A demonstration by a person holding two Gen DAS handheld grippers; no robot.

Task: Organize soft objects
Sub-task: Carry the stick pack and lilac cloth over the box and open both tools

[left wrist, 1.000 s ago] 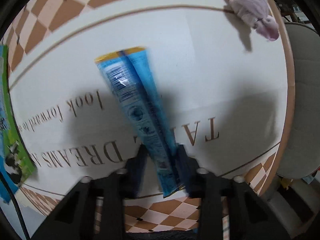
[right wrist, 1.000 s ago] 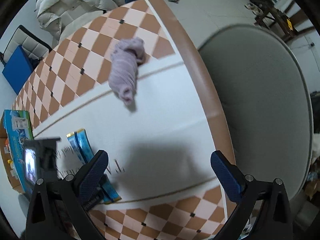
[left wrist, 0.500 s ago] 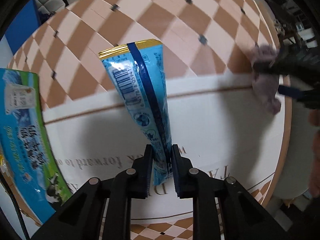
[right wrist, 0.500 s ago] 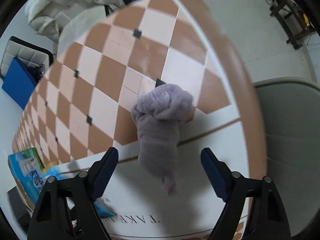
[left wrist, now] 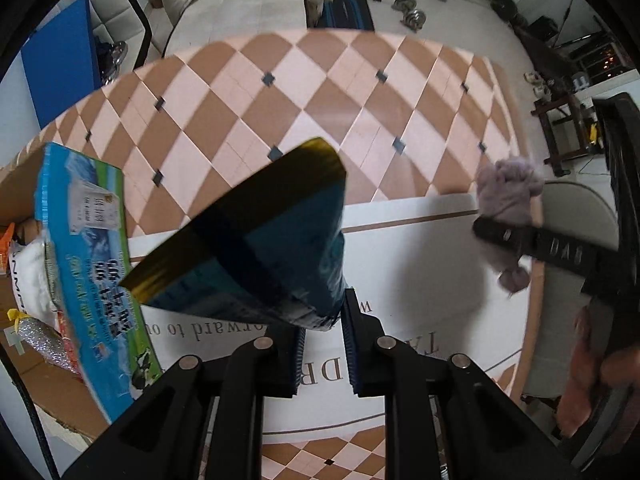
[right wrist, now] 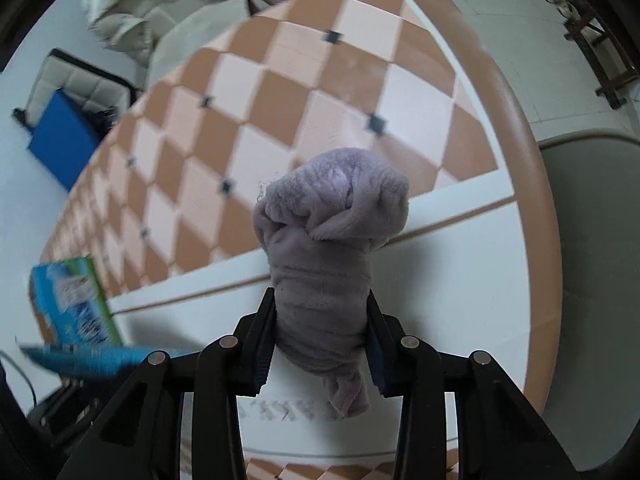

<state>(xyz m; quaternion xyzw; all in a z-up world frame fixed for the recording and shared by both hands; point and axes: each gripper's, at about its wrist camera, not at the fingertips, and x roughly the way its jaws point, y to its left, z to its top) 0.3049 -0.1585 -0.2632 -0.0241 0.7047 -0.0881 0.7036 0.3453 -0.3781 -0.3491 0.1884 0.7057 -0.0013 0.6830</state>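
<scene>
The rolled lilac cloth is sitting between the two fingers of the right gripper; its jaws are closing, and both pads are pressing against the narrow lower part of the roll; the wider folded end is pointing away from the camera over the table; in the left wrist view the same cloth is lying near the right edge of the table, with a black finger of the right gripper crossing it.

The blue packet with a gold sealed end is being held by the left gripper; the jaws are together and clamped on its lower end; the packet is leaning up and to the left, clear of the table, and is appearing dark and blurred.

The table is showing a white band with brown lettering and a checked pattern of brown and pink diamonds; a blue and green carton is standing at its left edge, beside an open cardboard box; a grey chair seat is sitting just beyond the table's right edge.
</scene>
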